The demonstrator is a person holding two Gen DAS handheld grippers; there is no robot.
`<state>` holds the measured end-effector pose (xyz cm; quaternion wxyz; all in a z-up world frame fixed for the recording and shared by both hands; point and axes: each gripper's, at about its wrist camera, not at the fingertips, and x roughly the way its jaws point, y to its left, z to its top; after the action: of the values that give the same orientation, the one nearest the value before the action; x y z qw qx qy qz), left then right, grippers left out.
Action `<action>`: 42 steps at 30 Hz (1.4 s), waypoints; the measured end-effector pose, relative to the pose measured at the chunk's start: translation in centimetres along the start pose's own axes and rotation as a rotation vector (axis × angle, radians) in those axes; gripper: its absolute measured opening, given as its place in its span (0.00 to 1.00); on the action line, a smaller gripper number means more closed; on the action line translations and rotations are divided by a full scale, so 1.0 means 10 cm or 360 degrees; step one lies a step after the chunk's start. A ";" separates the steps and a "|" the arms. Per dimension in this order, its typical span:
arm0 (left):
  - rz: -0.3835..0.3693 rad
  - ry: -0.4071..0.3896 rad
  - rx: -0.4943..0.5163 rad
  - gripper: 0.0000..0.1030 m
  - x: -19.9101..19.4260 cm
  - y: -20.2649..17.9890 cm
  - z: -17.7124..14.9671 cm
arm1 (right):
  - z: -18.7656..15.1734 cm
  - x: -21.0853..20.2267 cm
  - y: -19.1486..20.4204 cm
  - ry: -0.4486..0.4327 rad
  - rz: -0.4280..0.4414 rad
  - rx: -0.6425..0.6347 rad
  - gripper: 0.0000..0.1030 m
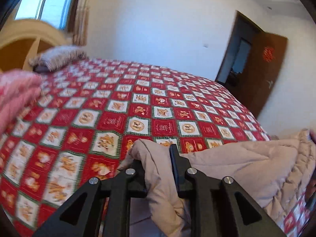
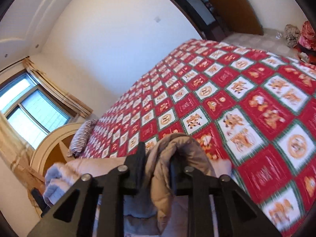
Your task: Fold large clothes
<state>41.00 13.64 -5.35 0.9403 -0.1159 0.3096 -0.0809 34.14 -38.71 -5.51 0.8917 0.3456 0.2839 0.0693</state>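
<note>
A beige quilted padded garment (image 1: 246,169) hangs between both grippers above the near edge of a bed. My left gripper (image 1: 156,158) is shut on one bunched edge of it, the cloth spilling up between the black fingers. My right gripper (image 2: 158,154) is shut on another bunched edge of the same garment (image 2: 169,158), which droops below the fingers. In the left wrist view the garment stretches off to the right. The rest of the garment is hidden below both views.
The bed carries a red, white and green patchwork quilt (image 1: 138,106) (image 2: 237,102). A striped pillow (image 1: 59,57) (image 2: 83,136) lies by the wooden headboard (image 1: 21,43). Pink cloth (image 1: 15,94) is at the left. A window (image 2: 29,108), an open brown door (image 1: 262,75) and pale blue cloth (image 2: 57,179) are near.
</note>
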 end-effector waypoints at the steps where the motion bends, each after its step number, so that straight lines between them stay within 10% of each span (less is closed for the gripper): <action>1: -0.0007 0.0030 -0.0048 0.26 0.08 0.03 0.02 | 0.04 0.14 0.01 0.0005 -0.0048 -0.0026 0.26; 13: -0.0201 0.0004 -0.0079 0.55 0.00 0.24 -0.04 | -0.06 0.67 -0.55 0.0126 0.0006 0.0073 0.53; 16: 0.0012 -0.0149 -0.0056 0.99 -0.24 0.33 0.06 | 0.00 0.57 -0.62 0.0056 0.0086 0.0150 0.70; 18: 0.0169 -0.0266 -0.0003 0.99 -0.40 0.32 0.08 | 0.09 0.41 -0.69 -0.0058 0.0061 0.0235 0.86; 22: 0.0288 -0.0249 0.0165 0.99 -0.29 -0.06 0.09 | 0.16 0.23 -0.51 -0.0187 -0.0085 0.0161 0.87; 33: 0.0576 0.0038 0.0474 0.99 0.94 -0.73 -0.40 | -0.65 1.13 0.67 0.0073 -0.0416 -0.0746 0.84; 42: 0.0456 0.0087 0.0223 0.99 1.16 -0.36 -0.80 | -0.98 1.49 0.25 0.0164 -0.0512 -0.0806 0.84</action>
<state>45.11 6.20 -17.14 0.9392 -0.0024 0.3420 0.0294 41.22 -26.44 -16.55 0.9335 0.0590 0.3534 0.0133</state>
